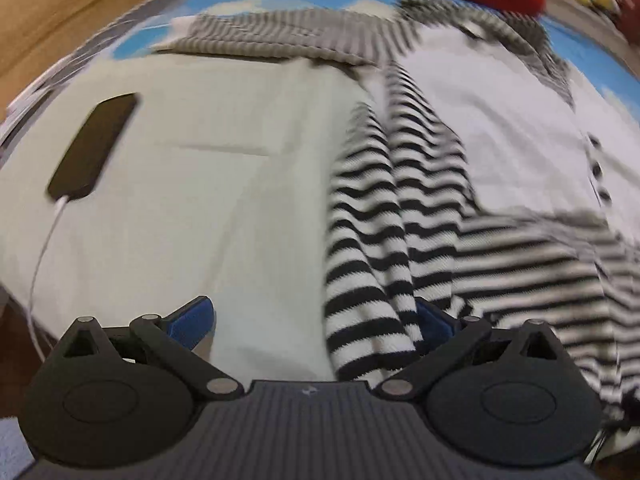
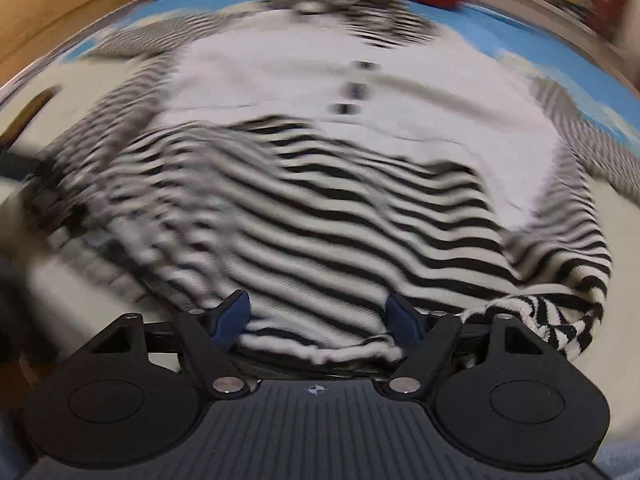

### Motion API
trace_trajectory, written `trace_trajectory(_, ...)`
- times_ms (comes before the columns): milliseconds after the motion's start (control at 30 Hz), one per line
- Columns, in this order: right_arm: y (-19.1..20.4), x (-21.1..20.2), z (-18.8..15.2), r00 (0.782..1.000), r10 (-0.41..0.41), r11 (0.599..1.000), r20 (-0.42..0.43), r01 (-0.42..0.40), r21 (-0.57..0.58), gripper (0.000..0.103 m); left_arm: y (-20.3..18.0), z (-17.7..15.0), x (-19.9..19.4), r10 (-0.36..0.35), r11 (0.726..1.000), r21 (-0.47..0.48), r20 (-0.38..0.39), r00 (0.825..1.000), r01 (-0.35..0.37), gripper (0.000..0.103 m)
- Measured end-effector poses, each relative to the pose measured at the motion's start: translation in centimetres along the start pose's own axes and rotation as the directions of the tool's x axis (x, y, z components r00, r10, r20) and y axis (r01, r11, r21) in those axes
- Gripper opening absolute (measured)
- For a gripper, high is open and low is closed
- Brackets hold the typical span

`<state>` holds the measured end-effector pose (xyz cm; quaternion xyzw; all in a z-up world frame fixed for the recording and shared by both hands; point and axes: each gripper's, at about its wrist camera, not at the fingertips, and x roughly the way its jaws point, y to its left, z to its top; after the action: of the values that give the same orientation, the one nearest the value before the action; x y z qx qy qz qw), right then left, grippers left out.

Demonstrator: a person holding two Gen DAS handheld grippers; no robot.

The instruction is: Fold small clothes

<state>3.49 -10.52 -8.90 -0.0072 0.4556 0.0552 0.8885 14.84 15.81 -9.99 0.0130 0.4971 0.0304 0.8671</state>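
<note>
A striped top [image 2: 320, 208] is spread flat just ahead of both tools, so the fold is judged to be only starting; the right gripper [image 2: 318, 316] is held wide open over the hem, with nothing pinched; the left gripper [image 1: 316, 320] is also wide open, with a striped sleeve [image 1: 368, 248] lying loose against one pad; next, an edge must be pinched and lifted over; much is blurred, and the far sleeve is cut off.

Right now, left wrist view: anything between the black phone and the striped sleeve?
Nothing. Between the black phone and the striped sleeve lies only a bare stretch of white sheet, creased, seen in the left wrist view.
</note>
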Motion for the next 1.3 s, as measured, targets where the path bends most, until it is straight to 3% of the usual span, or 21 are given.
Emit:
trace_trajectory(67,0.0,-0.1,-0.2,1.000,0.003,1.000,-0.004,-0.003,0.003,0.075,0.6,0.0,0.1,-0.025,0.999,-0.025,-0.019,0.999,0.025,0.103)
trace_trajectory(167,-2.3,0.1,0.3,1.000,0.017,0.996,-0.003,-0.017,0.083,0.075,0.1,0.5,-1.3,-0.043,0.999,0.008,0.027,0.999,0.043,0.103)
trace_trajectory(267,-4.5,-2.2,2.1,0.995,0.022,0.986,0.094,-0.037,0.161,0.076,-0.1,2.1,-3.5,-0.077,0.997,0.013,0.119,0.990,0.076,0.103)
trace_trajectory(400,-7.3,-4.7,5.7,0.972,-0.023,0.973,0.234,-0.033,0.230,0.078,0.5,7.0,-4.6,-0.133,0.985,-0.078,0.209,0.969,0.152,0.103)
trace_trajectory(500,-9.7,-4.5,9.6,0.941,-0.111,0.959,0.318,0.018,0.282,0.079,0.9,11.8,-3.0,-0.109,0.970,-0.183,0.260,0.959,0.160,0.103)
trace_trajectory(567,-11.4,-3.5,11.9,0.922,-0.155,0.944,0.354,0.034,0.327,0.079,2.2,14.7,-1.1,-0.042,0.949,-0.289,0.283,0.958,0.127,0.103)
trace_trajectory(667,-14.3,-1.4,14.3,0.908,-0.204,0.901,0.367,0.027,0.433,0.079,4.1,18.1,2.5,0.010,0.926,-0.363,0.299,0.954,0.104,0.103)
trace_trajectory(767,-16.7,1.0,14.5,0.901,-0.246,0.862,0.358,0.035,0.505,0.079,6.1,20.9,6.1,0.038,0.909,-0.407,0.291,0.956,0.088,0.103)
trace_trajectory(867,-17.8,3.7,13.6,0.917,-0.289,0.844,0.274,0.109,0.525,0.079,9.2,23.0,10.3,0.029,0.844,-0.521,0.284,0.958,0.128,0.103)
trace_trajectory(933,-18.2,4.8,13.5,0.931,-0.282,0.847,0.233,0.127,0.516,0.079,11.3,24.1,13.2,0.036,0.785,-0.605,0.261,0.965,0.134,0.103)
trace_trajectory(1067,-18.5,6.0,13.8,0.930,-0.307,0.840,0.200,0.167,0.516,0.079,15.1,25.3,17.3,0.035,0.657,-0.734,0.259,0.965,0.173,0.102)
trace_trajectory(1133,-18.4,6.4,13.9,0.930,-0.310,0.843,0.197,0.173,0.509,0.079,15.8,26.3,17.8,0.052,0.649,-0.735,0.299,0.953,0.195,0.100)
trace_trajectory(1167,-18.4,6.6,14.0,0.931,-0.309,0.845,0.195,0.175,0.506,0.079,16.1,26.9,18.1,0.047,0.651,-0.731,0.308,0.950,0.205,0.069)
trace_trajectory(1200,-18.3,6.8,14.1,0.932,-0.308,0.845,0.191,0.175,0.505,0.079,16.4,27.5,18.3,0.031,0.655,-0.726,0.304,0.952,0.210,0.007)
trace_trajectory(1233,-18.3,6.8,14.0,0.936,-0.299,0.848,0.188,0.170,0.502,0.079,16.7,28.1,18.6,0.023,0.653,-0.731,0.280,0.960,0.198,0.005)
trace_trajectory(1300,-18.2,6.8,14.1,0.943,-0.280,0.853,0.181,0.158,0.498,0.079,16.6,28.9,17.8,0.072,0.652,-0.736,0.296,0.952,0.180,0.003)
